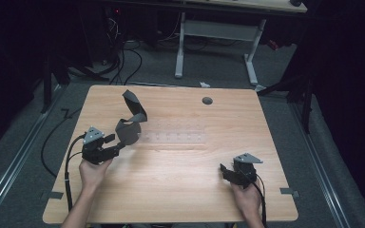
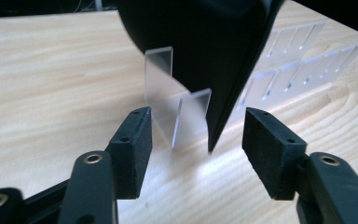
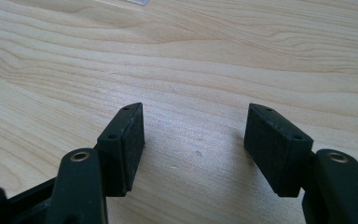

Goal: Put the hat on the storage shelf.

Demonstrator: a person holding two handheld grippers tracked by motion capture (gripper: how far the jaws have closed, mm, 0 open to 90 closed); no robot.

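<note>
So L gripper (image 2: 196,133) jaws gape, gripping nothing, dark strap (image 1: 129,124) just ahead near table's (image 1: 180,190) left edge; R gripper (image 3: 193,140) idles open, empty.

Black left tongs (image 1: 116,145) and right tongs (image 1: 224,171), each topped with a grey three-cornered plate. Square black foam pads (image 2: 135,140) with small screw holes, brass rivets at the hinges, black trailing cables. Bare forearms, no sleeves.
</note>
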